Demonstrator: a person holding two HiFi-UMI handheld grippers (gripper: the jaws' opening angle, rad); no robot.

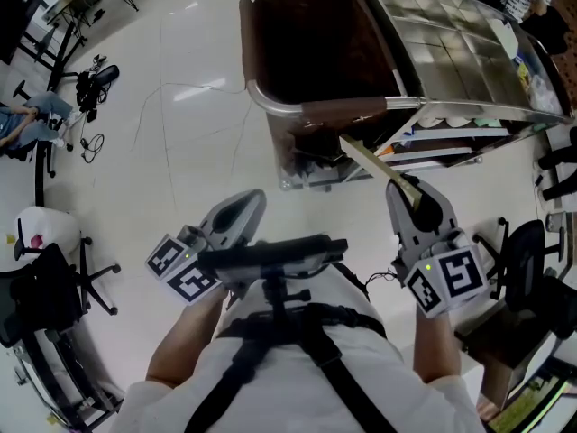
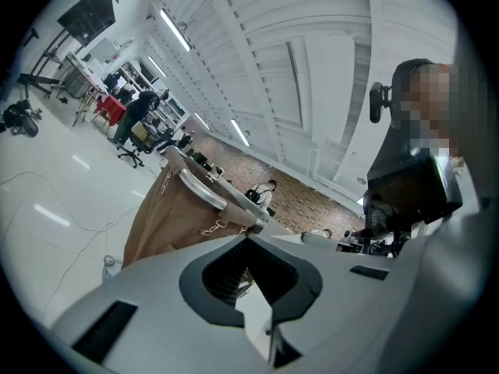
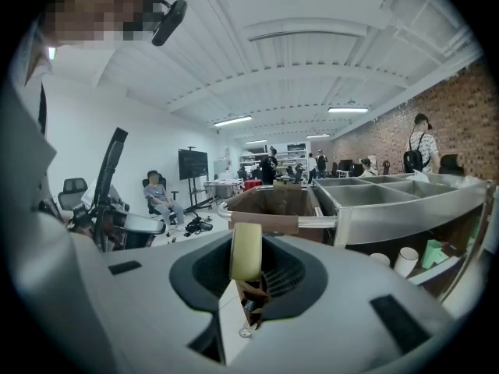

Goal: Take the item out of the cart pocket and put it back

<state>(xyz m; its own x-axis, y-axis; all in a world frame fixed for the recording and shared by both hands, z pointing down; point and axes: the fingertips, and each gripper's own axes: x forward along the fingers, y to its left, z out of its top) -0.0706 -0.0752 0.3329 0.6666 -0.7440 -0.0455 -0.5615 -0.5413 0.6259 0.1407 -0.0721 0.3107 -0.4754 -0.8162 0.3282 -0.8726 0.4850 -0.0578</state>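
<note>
A cart stands ahead of me, with a brown fabric pocket (image 1: pixel 306 52) hung from its rail and a steel compartment tray (image 1: pixel 451 43) to the right. My right gripper (image 1: pixel 410 192) is shut on a flat, long cream-coloured item (image 1: pixel 374 165). The item's far end points at the lower front of the cart. In the right gripper view the item (image 3: pixel 247 252) stands edge-on between the jaws of the right gripper (image 3: pixel 248 275), with the pocket (image 3: pixel 273 201) beyond. My left gripper (image 1: pixel 248 207) is held low near my body, shut and empty. The left gripper view shows the pocket (image 2: pixel 168 216) farther off.
Office chairs (image 1: pixel 54 278) and a seated person (image 1: pixel 27 120) are on the left. A bag and cables (image 1: pixel 95 84) lie on the white floor. A black chair (image 1: pixel 523 269) stands close on my right. Lower cart shelves (image 1: pixel 451 142) hold cups and small goods.
</note>
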